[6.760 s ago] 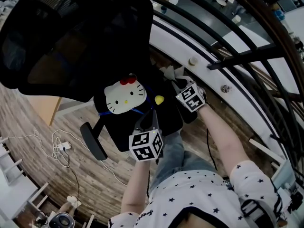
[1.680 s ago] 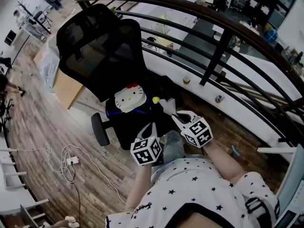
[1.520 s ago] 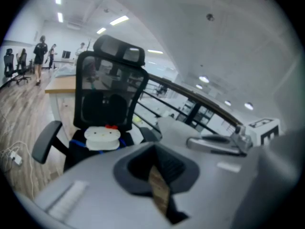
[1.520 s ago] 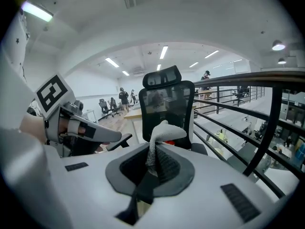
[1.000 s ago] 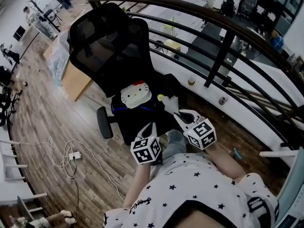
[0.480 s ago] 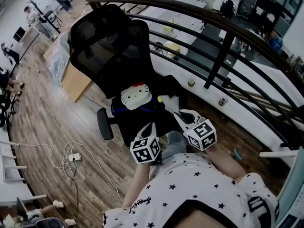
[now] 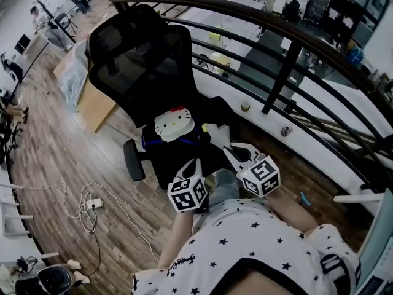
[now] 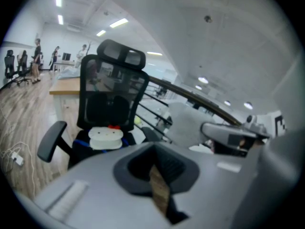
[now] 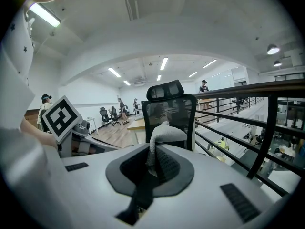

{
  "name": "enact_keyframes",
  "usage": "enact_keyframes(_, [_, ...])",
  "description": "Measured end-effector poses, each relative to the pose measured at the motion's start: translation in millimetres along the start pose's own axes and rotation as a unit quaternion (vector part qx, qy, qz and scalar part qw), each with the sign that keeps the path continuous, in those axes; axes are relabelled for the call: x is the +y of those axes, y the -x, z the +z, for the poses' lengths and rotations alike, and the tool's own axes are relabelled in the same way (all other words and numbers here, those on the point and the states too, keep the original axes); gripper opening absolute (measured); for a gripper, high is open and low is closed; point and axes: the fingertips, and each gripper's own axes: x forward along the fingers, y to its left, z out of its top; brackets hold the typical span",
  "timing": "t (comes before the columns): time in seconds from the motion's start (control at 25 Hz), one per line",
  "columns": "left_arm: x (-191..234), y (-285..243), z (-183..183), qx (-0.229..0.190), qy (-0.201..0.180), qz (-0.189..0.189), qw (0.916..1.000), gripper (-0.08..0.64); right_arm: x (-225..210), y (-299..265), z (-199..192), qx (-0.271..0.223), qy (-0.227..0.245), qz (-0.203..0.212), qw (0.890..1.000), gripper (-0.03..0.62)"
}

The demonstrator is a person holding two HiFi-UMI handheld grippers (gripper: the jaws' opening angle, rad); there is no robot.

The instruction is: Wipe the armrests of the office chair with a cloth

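The black mesh office chair (image 7: 141,66) stands ahead with a white cat-face cushion (image 7: 174,123) on its seat. Its left armrest (image 7: 131,160) shows plainly, while the right armrest is mostly hidden behind the cloth. My right gripper (image 7: 228,149) is shut on a pale cloth (image 7: 216,132), held just short of the seat's right side. In the right gripper view the cloth (image 9: 164,135) bunches up from the closed jaws in front of the chair (image 9: 169,111). My left gripper (image 7: 195,168) hovers before the seat front, shut and holding nothing. It faces the chair (image 8: 112,94) and armrest (image 8: 51,140).
A dark metal railing (image 7: 276,48) curves close behind and right of the chair. A wooden desk (image 7: 92,106) stands left of the chair. A white cable and power strip (image 7: 92,204) lie on the plank floor at the left. People stand far off in the hall.
Since 6.8 s ago both grippers have drawn back from the chair's right side and the whole chair has come into view. Over the last second almost nothing moved.
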Motion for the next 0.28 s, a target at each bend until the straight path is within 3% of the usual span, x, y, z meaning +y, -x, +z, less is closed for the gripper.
enact_keyframes(0.28, [-1.6,-1.3,-1.1,0.002,0.000,-0.001,1.0000,0.006,-0.6,0.1,-1.6,0.000,0.001,-0.001,1.000,0.026])
